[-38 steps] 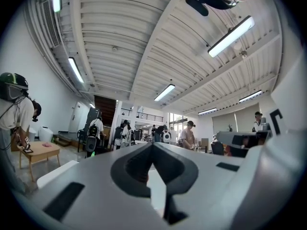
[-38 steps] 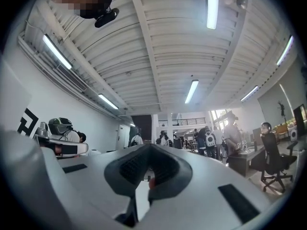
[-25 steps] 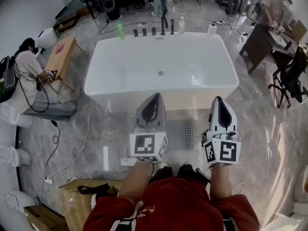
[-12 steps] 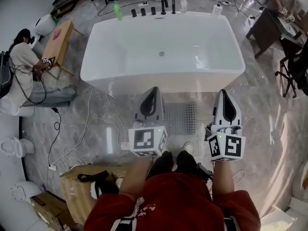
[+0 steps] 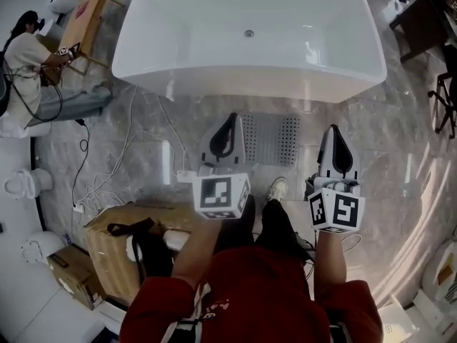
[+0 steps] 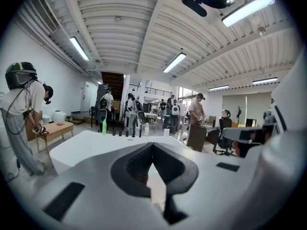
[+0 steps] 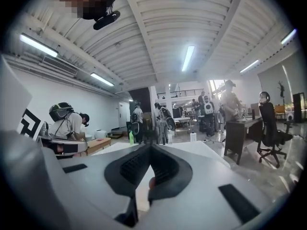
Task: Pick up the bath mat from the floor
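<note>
Claws poised low over a marbled grey stone floor [image 5: 400, 156]: I stand facing a long white freestanding bathtub [image 5: 250, 73], a white two-jaw left claw [image 5: 231, 118] in one hand and its twin, the right claw [image 5: 333, 129], in the other. Each carries a cube of black-and-white square markers, and both point away from me toward the tub. Seen along its own jaws, the left claw is pressed together tip to tip with nothing between the dark ribbed pads. The right claw is likewise closed and empty.

The grey rectangular bath mat [image 5: 277, 138], dotted with rows of small holes, lies flat on the floor just in front of the tub, between the two claws in the head view. Its left edge is covered by the left claw, and from above I cannot say whether either claw touches it. My white shoe [image 5: 277, 189] stands just short of the mat's near edge.

To my left sit a brown cardboard box [image 5: 118, 238] with a black strap across it and a tangle of white cables [image 5: 93, 190] running over the floor. Farther left, a person in a white top [image 5: 30, 56] sits beside a low wooden table [image 5: 84, 16], well apart from the mat.
</note>
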A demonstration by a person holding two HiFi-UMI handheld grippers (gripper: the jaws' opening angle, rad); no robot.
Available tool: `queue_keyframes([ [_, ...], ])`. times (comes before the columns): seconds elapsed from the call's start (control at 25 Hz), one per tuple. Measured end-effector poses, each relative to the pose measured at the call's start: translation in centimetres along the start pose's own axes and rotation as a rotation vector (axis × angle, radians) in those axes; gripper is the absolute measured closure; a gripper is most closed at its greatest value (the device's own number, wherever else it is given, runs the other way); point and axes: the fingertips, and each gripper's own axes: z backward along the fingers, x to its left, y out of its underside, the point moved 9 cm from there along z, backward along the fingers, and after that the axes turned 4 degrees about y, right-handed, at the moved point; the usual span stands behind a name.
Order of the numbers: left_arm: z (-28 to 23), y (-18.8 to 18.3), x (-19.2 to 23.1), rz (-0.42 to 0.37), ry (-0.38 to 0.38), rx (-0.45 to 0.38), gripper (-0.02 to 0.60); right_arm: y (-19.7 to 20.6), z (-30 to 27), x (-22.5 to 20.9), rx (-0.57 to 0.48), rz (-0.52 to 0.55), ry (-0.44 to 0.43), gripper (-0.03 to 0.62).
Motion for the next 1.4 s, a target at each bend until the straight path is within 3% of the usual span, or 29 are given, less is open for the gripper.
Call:
queue_keyframes([
  [0.28,-0.6,6.5,0.4,-0.033,-0.075,0.023,0.568,6.9,-1.1,-1.1,0.069,-0.011,-0.014,0.583],
  [0.64,-1.2,17.6,-0.1,-0.07,-0.085,0.053,0.568,18.5,-1.8,-3.1,0.198,-0.003,-0.008,0.583],
  [1.16,-4.2,35.4,1.1,-0.023,-0.068,0.202,0.566,37.6,-4.0,-4.6,0.358,0.068,-0.014,0.583],
  [1.4,-5.6,42.6,2.3,-0.002,-0.088,0.233,0.566,44.7,-4.9,-5.1,0.405,0.093,-0.019,0.583],
])
